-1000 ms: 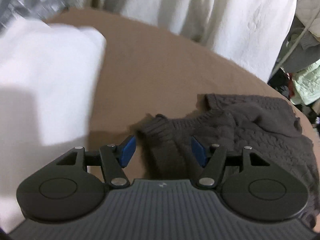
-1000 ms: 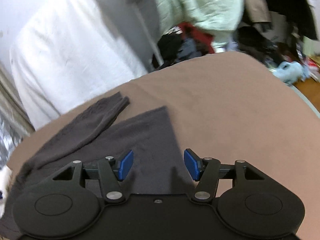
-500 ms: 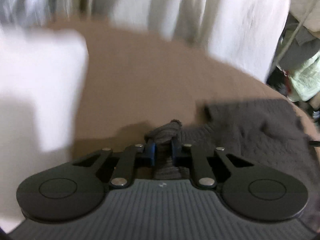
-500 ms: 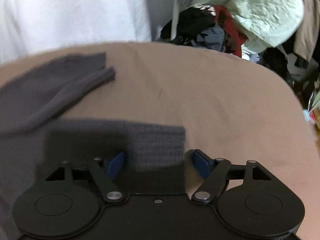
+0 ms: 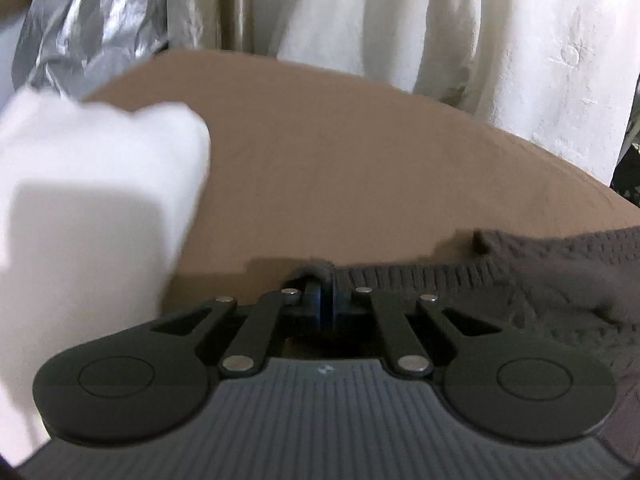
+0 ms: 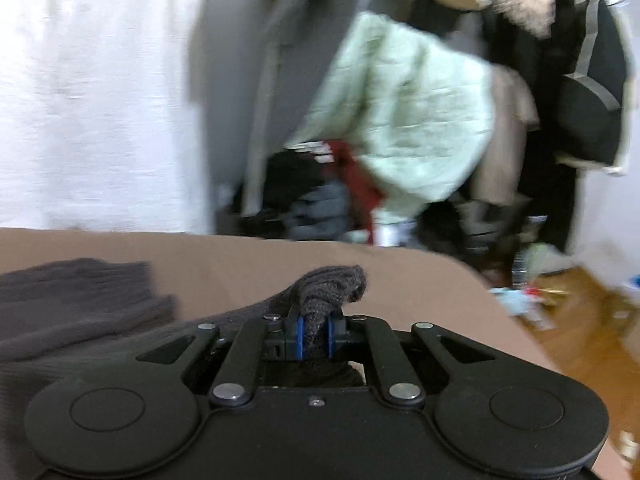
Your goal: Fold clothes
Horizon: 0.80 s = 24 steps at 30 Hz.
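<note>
A white folded cloth (image 5: 92, 208) fills the left of the left wrist view, on the brown surface (image 5: 340, 168). Crumpled silver plastic (image 5: 92, 20) hangs upper left. A pale green quilted garment (image 6: 408, 120) shows upper right in the right wrist view.

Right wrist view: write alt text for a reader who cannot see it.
The right gripper pinches a bunched fold of dark grey knit sweater, its jaws closing on it, above a brown table. More of the sweater lies at left; blurred hanging clothes fill the background.
</note>
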{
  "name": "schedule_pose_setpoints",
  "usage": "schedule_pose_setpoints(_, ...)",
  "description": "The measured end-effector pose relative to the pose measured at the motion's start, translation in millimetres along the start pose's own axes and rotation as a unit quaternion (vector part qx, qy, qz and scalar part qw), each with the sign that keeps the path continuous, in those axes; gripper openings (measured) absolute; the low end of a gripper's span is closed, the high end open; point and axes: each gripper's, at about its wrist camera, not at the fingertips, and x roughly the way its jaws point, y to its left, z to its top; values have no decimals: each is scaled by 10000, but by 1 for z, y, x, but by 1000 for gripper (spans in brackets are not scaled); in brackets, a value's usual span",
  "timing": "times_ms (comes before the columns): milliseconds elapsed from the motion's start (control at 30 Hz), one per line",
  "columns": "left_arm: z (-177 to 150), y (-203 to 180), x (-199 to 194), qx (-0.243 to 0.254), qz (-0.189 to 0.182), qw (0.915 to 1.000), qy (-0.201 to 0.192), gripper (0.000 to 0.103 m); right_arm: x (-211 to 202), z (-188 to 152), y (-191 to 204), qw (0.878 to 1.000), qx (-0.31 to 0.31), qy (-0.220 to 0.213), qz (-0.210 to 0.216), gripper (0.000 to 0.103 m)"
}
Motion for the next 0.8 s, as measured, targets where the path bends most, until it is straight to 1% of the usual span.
schedule_pose_setpoints(33,-3,0,-4,-29,-49,9999,-116,12,0,-2,-2,9997,58,10,-250,10)
schedule_pose_setpoints(67,-4,0,-8,-13,-129,9998,-169,13,0,-4,-4,9986,113,21,-515,10)
schedule_pose_setpoints(100,-3,0,-12,4,-206,9997,-126,17,7,-6,-3,9979,3,224,-607,10)
schedule_pose_setpoints(167,-1,3,-19,2,-307,9995,36,31,27,-10,-2,9944,-309,737,-691,13)
schedule_pose_setpoints(200,1,6,-24,0,-340,9993,127,45,33,-12,-3,9929,-308,968,-620,21)
schedule_pose_setpoints(233,3,9,-30,-5,-367,9991,208,55,35,-13,-7,9930,-177,1096,-408,38)
schedule_pose_setpoints(267,1,14,-39,-24,-356,9991,226,59,33,-13,-10,9927,-41,1170,-306,39)
schedule_pose_setpoints(333,-6,22,-56,-75,-342,9990,286,73,21,-12,-15,9933,176,1047,-448,53)
schedule_pose_setpoints(400,-23,28,-70,-77,-408,9980,473,74,5,-9,-19,9954,361,880,-114,55)
schedule_pose_setpoints(433,-32,30,-77,-84,-445,9973,571,74,-5,-8,-19,9954,442,838,164,55)
schedule_pose_setpoints(467,-44,32,-83,-144,-516,9961,694,74,-17,-8,-15,9938,496,832,539,55)
schedule_pose_setpoints(500,-58,33,-89,-279,-681,9943,776,75,-30,-9,-9,9905,540,853,933,55)
schedule_pose_setpoints(533,-69,35,-93,-432,-893,9916,830,77,-48,-13,0,9827,544,889,1533,55)
schedule_pose_setpoints(567,-83,36,-97,-623,-1125,9877,884,78,-65,-17,11,9722,441,925,2107,55)
schedule_pose_setpoints(600,-93,36,-97,-755,-1302,9843,920,80,-81,-22,22,9589,310,959,2651,56)
schedule_pose_setpoints(633,-101,34,-95,-827,-1429,9818,943,85,-102,-30,38,9412,42,1012,3223,57)
schedule_pose_setpoints(667,-108,31,-93,-892,-1542,9794,951,86,-120,-39,53,9248,-232,1048,3651,57)
schedule_pose_setpoints(733,-118,20,-84,-919,-1513,9817,705,93,-152,-55,82,8913,-787,1100,4327,64)
schedule_pose_setpoints(767,-122,15,-79,-888,-1461,9833,621,93,-166,-64,93,8759,-1009,1159,4573,65)
schedule_pose_setpoints(800,-123,7,-76,-773,-1512,9833,658,85,-180,-72,102,8605,-1212,1227,4794,66)
